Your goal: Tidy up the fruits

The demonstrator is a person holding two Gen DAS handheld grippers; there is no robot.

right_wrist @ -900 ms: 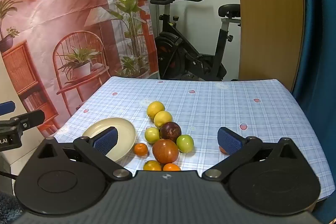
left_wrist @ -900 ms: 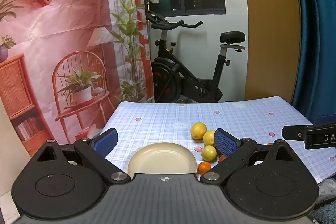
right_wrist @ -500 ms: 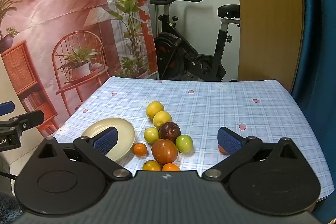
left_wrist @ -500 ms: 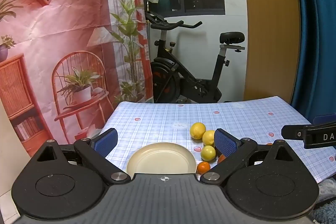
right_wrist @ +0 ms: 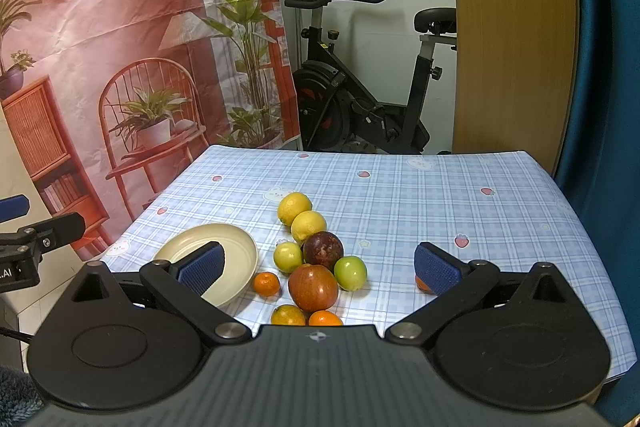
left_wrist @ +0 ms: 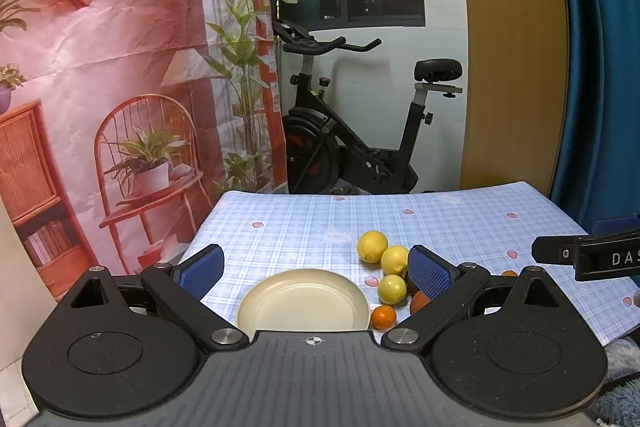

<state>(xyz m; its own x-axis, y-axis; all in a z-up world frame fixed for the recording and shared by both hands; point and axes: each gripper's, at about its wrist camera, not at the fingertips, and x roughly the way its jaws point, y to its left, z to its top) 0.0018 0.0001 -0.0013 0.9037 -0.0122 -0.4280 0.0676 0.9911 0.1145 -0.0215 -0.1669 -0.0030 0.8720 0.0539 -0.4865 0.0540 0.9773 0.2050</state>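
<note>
A cream plate lies bare at the near left of the checked table. Right of it sits a cluster of fruit: two lemons, a dark purple fruit, a red apple, a green fruit, a yellow-green fruit and small oranges. My right gripper hovers open just short of the cluster, nothing between its pads. My left gripper is open above the plate, with the lemons and a small orange near its right finger.
An exercise bike stands beyond the table's far edge. A printed backdrop hangs at the left, a wooden panel and a blue curtain at the right. One more orange peeks out behind my right gripper's right pad.
</note>
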